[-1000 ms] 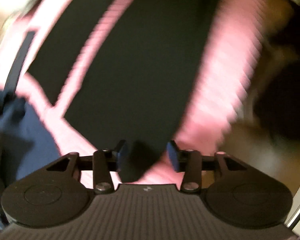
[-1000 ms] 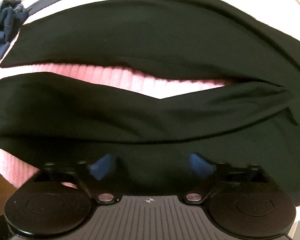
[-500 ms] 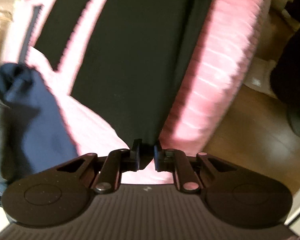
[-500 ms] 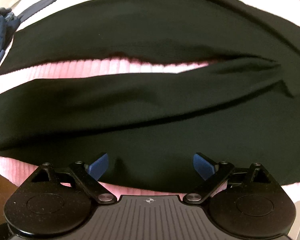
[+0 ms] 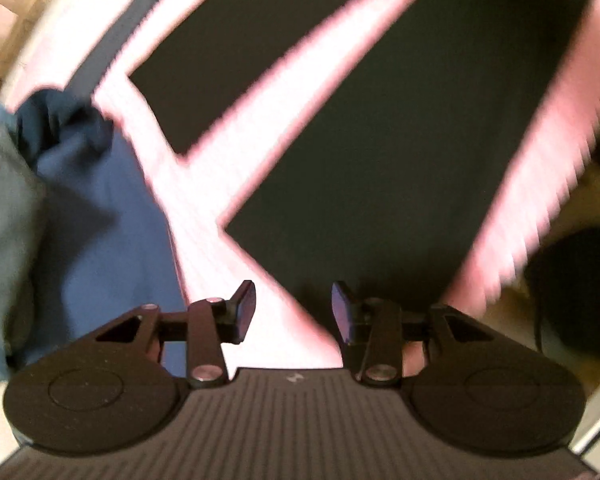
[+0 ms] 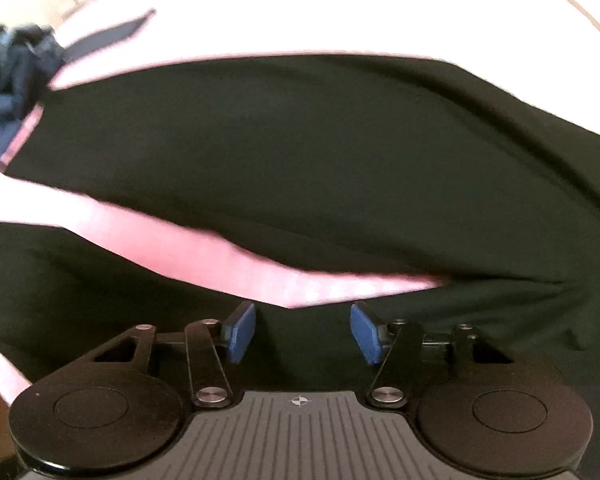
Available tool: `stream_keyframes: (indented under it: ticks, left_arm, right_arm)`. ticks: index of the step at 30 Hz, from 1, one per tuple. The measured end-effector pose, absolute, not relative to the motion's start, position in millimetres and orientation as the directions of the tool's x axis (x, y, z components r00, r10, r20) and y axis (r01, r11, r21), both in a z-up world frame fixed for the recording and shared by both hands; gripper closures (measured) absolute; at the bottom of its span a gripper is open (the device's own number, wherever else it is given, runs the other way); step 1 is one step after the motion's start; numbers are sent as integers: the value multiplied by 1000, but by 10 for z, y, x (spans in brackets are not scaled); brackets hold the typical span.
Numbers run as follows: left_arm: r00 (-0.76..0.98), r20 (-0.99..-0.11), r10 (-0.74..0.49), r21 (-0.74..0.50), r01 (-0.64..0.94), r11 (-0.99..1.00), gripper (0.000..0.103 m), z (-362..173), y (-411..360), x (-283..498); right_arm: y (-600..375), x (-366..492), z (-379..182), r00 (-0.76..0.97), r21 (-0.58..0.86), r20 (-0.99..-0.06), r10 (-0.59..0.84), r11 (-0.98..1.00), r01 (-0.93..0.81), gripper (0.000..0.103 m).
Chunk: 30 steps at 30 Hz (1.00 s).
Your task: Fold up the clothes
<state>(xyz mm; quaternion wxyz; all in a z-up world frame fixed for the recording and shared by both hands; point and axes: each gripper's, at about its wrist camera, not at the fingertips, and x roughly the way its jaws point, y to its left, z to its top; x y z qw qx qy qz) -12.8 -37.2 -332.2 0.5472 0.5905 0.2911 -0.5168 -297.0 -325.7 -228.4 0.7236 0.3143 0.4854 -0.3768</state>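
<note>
A pair of black trousers (image 6: 300,152) lies spread flat on a pink ribbed cover (image 6: 204,252), its two legs parted by a pink strip. In the left wrist view the leg ends (image 5: 364,168) point toward me. My left gripper (image 5: 293,311) is open and empty just above the near leg's hem corner. My right gripper (image 6: 303,334) is open and empty, low over the near leg where the legs join.
A heap of dark blue clothes (image 5: 88,216) and grey-blue denim (image 5: 4,220) lies left of the trousers, also seen in the right wrist view (image 6: 8,64). A dark strap (image 5: 112,36) trails across the cover. Wooden floor (image 5: 512,312) lies beyond the cover's right edge.
My left gripper was shut on the trouser hem half a second ago; it has opened and let go. My right gripper stayed open, narrowed a little, and shifted along the trousers.
</note>
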Motion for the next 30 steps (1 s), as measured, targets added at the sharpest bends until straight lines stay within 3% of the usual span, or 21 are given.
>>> stream_keyframes:
  ticks: [5, 8, 13, 18, 20, 21, 22, 26, 28, 30]
  left_arm:
    - [153, -927, -343, 263, 916, -301, 66, -3423, -1225, -525]
    - [12, -926, -376, 161, 916, -368, 61, -3517, -1729, -929]
    - [-109, -926, -361, 77, 883, -464, 57, -3753, -2352, -1442]
    - [-161, -961, -226, -20, 851, -524, 54, -4042, -2595, -1522]
    - [-168, -966, -196, -39, 847, -531, 69, -4067, -2575, -1512]
    - [-170, -969, -180, -50, 847, -529, 94, -4055, -2567, -1504]
    - [-155, -968, -199, -27, 847, -531, 101, -3984, -2532, -1498]
    - [-54, -921, -386, 133, 889, -439, 100, -3556, -2371, -1358]
    - [-34, -910, -414, 132, 921, -367, 100, -3500, -2357, -1308]
    - [-27, -932, -362, 114, 924, -364, 95, -3660, -2391, -1354]
  right_arm:
    - [-3064, -3369, -2424, 206, 94, -958, -200, 461, 883, 46]
    - [-2974, -3505, -2434, 214, 116, -960, -183, 435, 893, 46]
    - [-2888, -3607, -2409, 233, 136, -957, -173, 439, 888, 46]
    - [-2898, -3669, -2439, 256, 162, -953, -161, 444, 881, 44]
    - [-2914, -3666, -2434, 260, 168, -953, -157, 442, 881, 44]
    - [-2924, -3673, -2420, 262, 170, -952, -158, 440, 882, 44]
    - [-2935, -3680, -2406, 265, 172, -951, -160, 437, 883, 44]
    - [-2964, -3668, -2410, 281, 193, -945, -165, 412, 891, 42]
    - [-2969, -3651, -2420, 284, 200, -945, -160, 403, 893, 33]
    - [-2954, -3649, -2402, 282, 197, -946, -163, 403, 893, 29]
